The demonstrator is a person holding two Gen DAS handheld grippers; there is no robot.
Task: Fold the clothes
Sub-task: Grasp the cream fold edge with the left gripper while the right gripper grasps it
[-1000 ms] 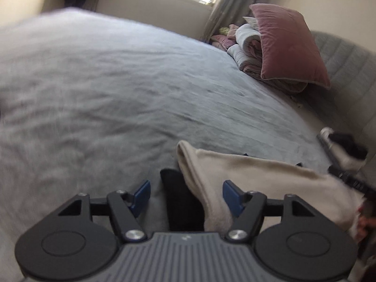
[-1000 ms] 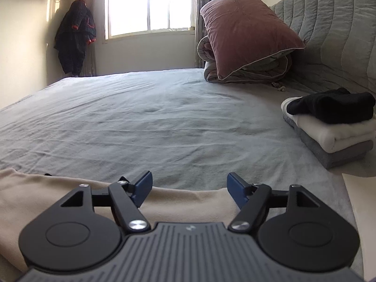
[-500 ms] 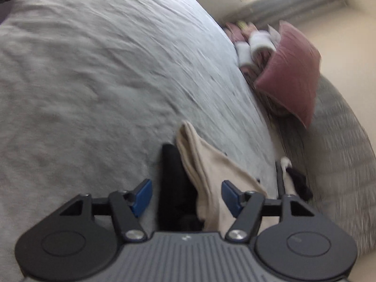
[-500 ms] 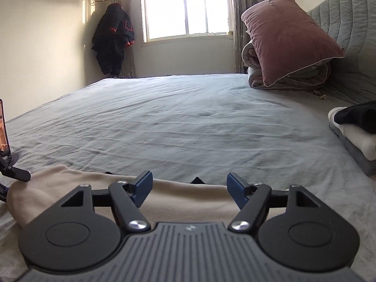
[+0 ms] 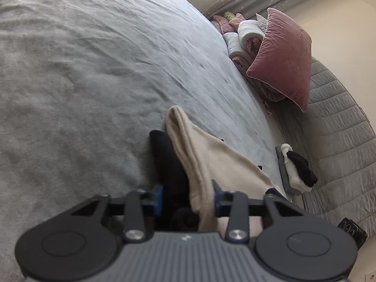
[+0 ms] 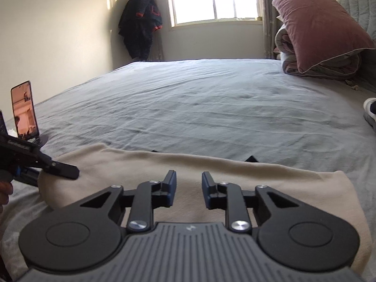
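Left wrist view: the left gripper (image 5: 186,196) has just been closing, and its blue pads now press the end of the beige garment (image 5: 211,162) together with a black cloth (image 5: 166,162) lying under it.
Right wrist view: the right gripper (image 6: 189,191) has also just been closing; its jaws stand narrow over the flat beige garment (image 6: 211,171), but a clear gap remains between them, so I judge it not yet clenched on the fabric.
Garment place: it lies spread on the grey bed (image 6: 199,108), at 6 o'clock in both views, with black corners showing at its far edge.
Other things: a pink pillow (image 5: 284,56) at 2 o'clock and a pile of folded clothes (image 5: 296,171) at 4 o'clock in the left view; a phone (image 6: 24,110) on a stand at 9 o'clock in the right view.
Change: one second ago both grippers were wide open above the cloth.
Meaning: I think the pinch for the next fold is starting; the left side is secured, the right side is uncertain.
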